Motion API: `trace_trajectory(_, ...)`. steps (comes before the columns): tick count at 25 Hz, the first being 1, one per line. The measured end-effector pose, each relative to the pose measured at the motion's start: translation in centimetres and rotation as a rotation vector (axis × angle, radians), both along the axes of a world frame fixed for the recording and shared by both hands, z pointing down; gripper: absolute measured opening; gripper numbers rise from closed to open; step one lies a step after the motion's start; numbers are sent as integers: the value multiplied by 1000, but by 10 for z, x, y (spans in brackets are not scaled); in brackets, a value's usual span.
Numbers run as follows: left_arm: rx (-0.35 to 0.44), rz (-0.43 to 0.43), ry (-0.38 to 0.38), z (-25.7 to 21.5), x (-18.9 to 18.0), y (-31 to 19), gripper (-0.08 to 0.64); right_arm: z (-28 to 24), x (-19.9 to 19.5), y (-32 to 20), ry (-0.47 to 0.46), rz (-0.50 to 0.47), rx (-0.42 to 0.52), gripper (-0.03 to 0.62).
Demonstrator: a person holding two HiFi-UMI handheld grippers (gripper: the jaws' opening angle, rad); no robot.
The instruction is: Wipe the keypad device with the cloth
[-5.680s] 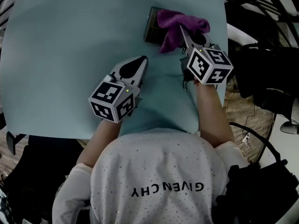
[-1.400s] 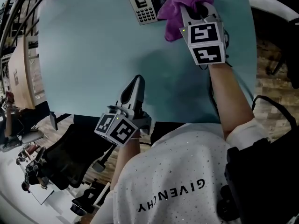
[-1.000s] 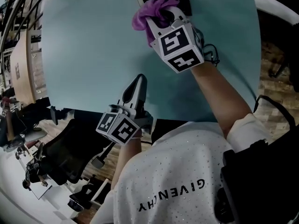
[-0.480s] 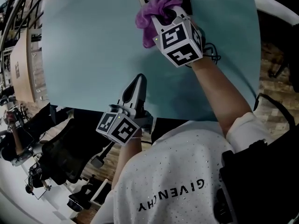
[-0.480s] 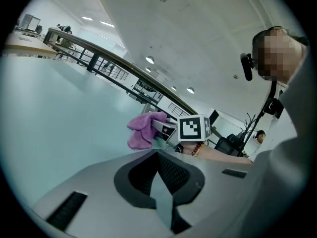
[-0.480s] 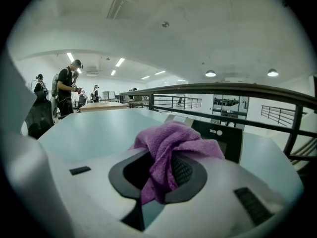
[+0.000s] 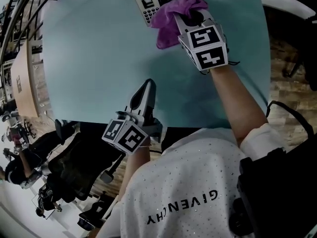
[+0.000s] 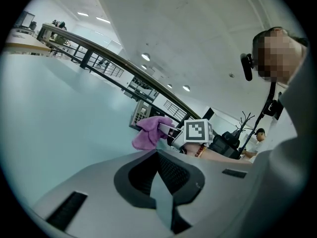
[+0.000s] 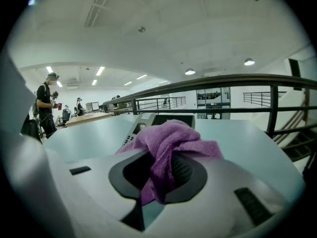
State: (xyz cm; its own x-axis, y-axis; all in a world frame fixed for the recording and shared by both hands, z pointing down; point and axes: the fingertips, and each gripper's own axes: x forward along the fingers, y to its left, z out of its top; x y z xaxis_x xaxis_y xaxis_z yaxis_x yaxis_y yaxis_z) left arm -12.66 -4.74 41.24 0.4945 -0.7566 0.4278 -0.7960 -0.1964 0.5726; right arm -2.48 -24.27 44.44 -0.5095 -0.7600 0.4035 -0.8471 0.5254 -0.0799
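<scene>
At 12 o'clock in the head view, being half covered by the purple cloth (image 7: pixel 173 18) and clipped by the top edge: keypad device (image 7: pixel 147 5). Showing keys too small for reading.

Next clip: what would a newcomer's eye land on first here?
The bright purple cloth stands out, bunched in the right tongs and covering part of the keypad device at the far edge of the teal table. The left tongs are shut and empty by the near edge.
</scene>
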Motion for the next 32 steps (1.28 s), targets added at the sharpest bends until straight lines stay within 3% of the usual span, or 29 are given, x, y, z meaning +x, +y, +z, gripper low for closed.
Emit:
trace_trajectory(6, -5, 36, 8, 3, 11, -7, 0, 5, 33, -11, -37, 100, -25, 60)
trace_trajectory(12, 0, 54, 0, 2, 21, -10, 0, 21, 71, -14, -132, 212, -120, 60)
trace_trajectory(15, 1, 54, -6, 0, 24, -11, 0, 12, 75, -15, -144, 227, -81, 60)
trace_trajectory(17, -4, 57, -9, 0, 26, -12, 0, 0, 55, -11, -155, 141, -29, 60)
trace_trajectory(20, -14, 60, -13, 1, 25, -12, 0, -13, -1, 7, -163, -98, 13, 60)
trace_trajectory(24, -22, 42, -17, 1, 16, -11, 0, -3, -58, 27, -12, -319, 26, 60)
trace_trajectory(27, -28, 28, -22, 3, 12, -6, 0, 8, -69, 24, 113, -349, 40, 60)
trace_trajectory(32, -31, -4, -20, 4, 2, -1, 0, 9, -63, 19, 95, -337, 21, 60)
